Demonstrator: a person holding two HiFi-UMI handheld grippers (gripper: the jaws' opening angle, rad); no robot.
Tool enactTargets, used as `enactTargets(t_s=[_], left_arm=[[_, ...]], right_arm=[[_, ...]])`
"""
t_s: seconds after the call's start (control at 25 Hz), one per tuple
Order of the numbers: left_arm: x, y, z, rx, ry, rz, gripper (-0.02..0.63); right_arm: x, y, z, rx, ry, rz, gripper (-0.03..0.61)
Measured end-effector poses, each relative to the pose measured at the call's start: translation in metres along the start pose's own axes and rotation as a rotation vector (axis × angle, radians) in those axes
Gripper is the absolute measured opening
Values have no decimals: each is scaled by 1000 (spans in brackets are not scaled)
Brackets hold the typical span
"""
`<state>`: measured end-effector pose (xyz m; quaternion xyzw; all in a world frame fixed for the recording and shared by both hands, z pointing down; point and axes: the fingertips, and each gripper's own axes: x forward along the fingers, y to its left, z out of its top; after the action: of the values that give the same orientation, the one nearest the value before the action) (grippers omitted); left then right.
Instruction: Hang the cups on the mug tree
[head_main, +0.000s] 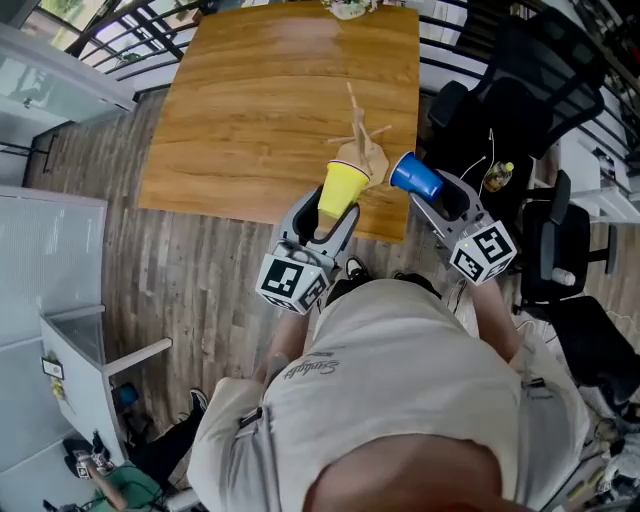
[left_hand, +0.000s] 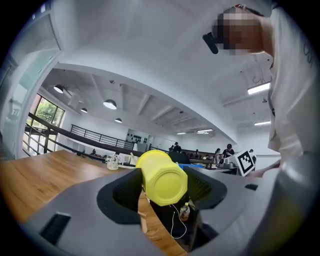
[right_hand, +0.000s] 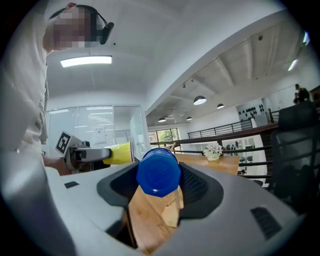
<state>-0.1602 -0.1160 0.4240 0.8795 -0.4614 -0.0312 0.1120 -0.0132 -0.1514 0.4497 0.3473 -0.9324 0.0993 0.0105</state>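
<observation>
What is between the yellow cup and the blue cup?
The wooden mug tree stands between the yellow cup and the blue cup. The head view shows this best.

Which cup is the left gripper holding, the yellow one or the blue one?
The yellow cup, clamped in the left gripper. The blue cup is the other one, held in the right gripper.
</observation>
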Motion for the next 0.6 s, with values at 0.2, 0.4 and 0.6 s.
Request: enactTargets(t_s=[0.2, 0.4, 0.6], left_arm=[[11, 12, -2, 1, 23, -101, 270], [23, 13, -6, 1, 42, -163, 270], [26, 13, -5, 15, 49, -176, 270]], right_arm=[[3, -6, -2, 4, -1, -102, 235], [2, -9, -12, 30, 9, -156, 235], [6, -20, -18, 41, 38, -187, 235]])
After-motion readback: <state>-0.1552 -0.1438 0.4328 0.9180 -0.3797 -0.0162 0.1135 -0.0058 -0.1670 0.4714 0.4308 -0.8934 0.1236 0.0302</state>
